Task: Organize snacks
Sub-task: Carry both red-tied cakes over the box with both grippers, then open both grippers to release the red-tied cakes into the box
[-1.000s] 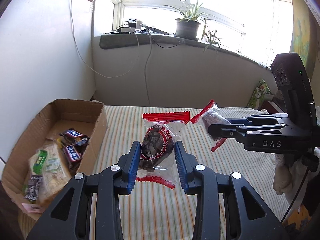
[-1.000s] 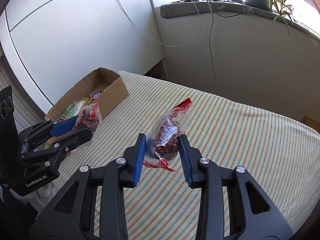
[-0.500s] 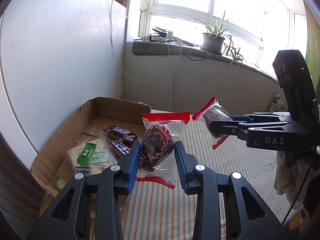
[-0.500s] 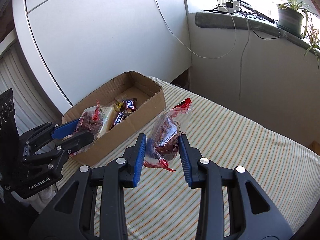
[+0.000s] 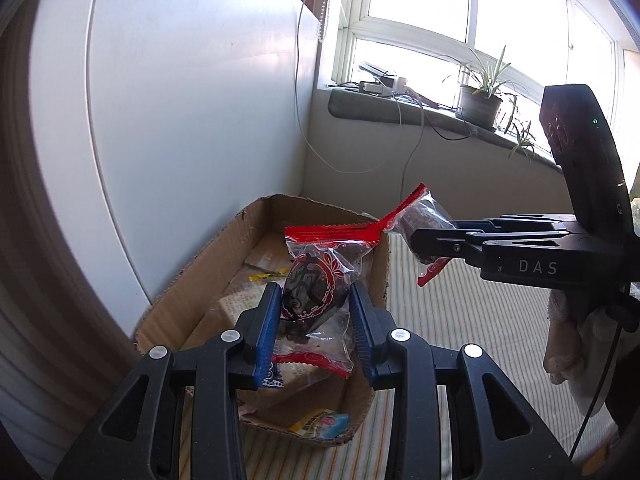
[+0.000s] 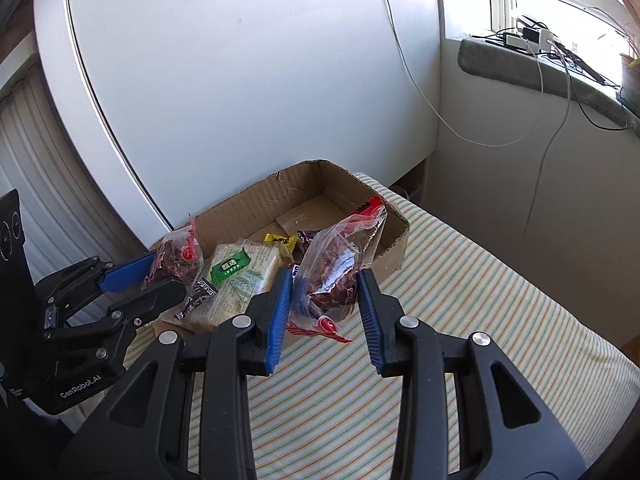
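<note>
Over the box: both grippers hang above or beside the open cardboard box point(image 6: 256, 208), each pinching a clear snack bag with red sealed ends.
Left gripper point(image 5: 314, 322): its blue pads are closed on a clear packet printed with a red oval pattern point(image 5: 316, 284), dark pieces inside; the packet stands upright between the pads, its red top seal above them and its red bottom seal below. In the left wrist view it hangs over the box interior.
Right gripper point(image 6: 325, 304): its blue pads clamp a second clear bag of dark reddish snack point(image 6: 336, 268), tilted so that its red top edge leans toward the box's far corner. In the right wrist view the bag overlaps the box's near long wall; whether it is inside the rim I cannot tell.
Box: it sits on a striped cloth point(image 6: 460, 288), against a white panel point(image 6: 240, 80), with its flaps gone and its rim torn.
Box contents: a pale wrapped block with a green label point(image 6: 240, 272), a yellow-wrapped sweet point(image 6: 280, 240), a dark chocolate bar wrapper point(image 6: 306, 236) and a small black-and-white sachet point(image 6: 202, 290).
Background: a windowsill with a potted plant point(image 5: 480, 100), a charger point(image 6: 536, 36) and trailing cables.
Person: a pale cloth-covered hand point(image 5: 568, 336) shows behind the right gripper in the left wrist view.
</note>
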`<state>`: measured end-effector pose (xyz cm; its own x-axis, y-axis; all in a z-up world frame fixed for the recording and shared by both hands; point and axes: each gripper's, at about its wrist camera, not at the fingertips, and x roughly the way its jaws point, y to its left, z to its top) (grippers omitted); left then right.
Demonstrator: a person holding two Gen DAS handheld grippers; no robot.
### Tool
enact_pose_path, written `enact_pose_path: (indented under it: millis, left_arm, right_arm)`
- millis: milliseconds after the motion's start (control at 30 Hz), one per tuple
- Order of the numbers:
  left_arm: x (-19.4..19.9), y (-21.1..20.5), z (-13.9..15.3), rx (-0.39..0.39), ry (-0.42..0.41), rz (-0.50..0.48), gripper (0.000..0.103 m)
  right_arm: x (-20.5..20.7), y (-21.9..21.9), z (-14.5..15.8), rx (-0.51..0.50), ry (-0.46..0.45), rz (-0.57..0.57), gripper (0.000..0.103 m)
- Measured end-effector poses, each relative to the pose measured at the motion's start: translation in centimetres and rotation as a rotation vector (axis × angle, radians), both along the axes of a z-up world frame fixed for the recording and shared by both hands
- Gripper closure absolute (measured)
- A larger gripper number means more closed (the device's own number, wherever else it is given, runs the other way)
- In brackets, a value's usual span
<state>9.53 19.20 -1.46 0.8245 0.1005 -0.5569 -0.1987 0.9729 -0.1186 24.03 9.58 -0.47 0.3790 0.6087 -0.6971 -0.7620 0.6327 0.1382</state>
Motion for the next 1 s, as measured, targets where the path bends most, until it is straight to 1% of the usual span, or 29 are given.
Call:
enact_pose_path:
  millis: [167, 433, 600, 633, 867, 900, 1000]
  left_arm:
    - [-0.4, 1.5, -0.2, -0.001, 0.002, 0.038, 0.07]
    - [-0.1, 3.0, -0.6, -0.007, 0.006, 0.065, 0.069]
    - [0.2, 3.1, -0.9, -0.008, 0.006, 0.073, 0.068]
    - [0.3, 3.1, -0.9, -0.008, 0.006, 0.074, 0.068]
    - [0.4, 3.4, -1.0, -0.006, 0.011, 0.088, 0.068]
    - [0.3, 3.4, -1.1, -0.003, 0.013, 0.091, 0.067]
    - [0.3, 3.5, -1.0, 0.0, 0.012, 0.099, 0.06]
  right_arm:
    - [0.8, 2.5, -0.7, -0.019, 0.0, 0.022, 0.068]
    - [2.0, 4.7, -1.7, -0.039, 0.018, 0.036, 0.068]
    - [2.2, 5.5, -2.2, -0.05, 0.02, 0.042, 0.067]
    - [2.2, 5.6, -2.3, -0.051, 0.017, 0.042, 0.066]
    - [2.4, 5.5, -2.4, -0.051, 0.017, 0.029, 0.065]
    - [2.5, 5.5, -2.3, -0.051, 0.016, 0.027, 0.064]
    - [2.4, 5.3, -2.2, -0.052, 0.003, 0.02, 0.049]
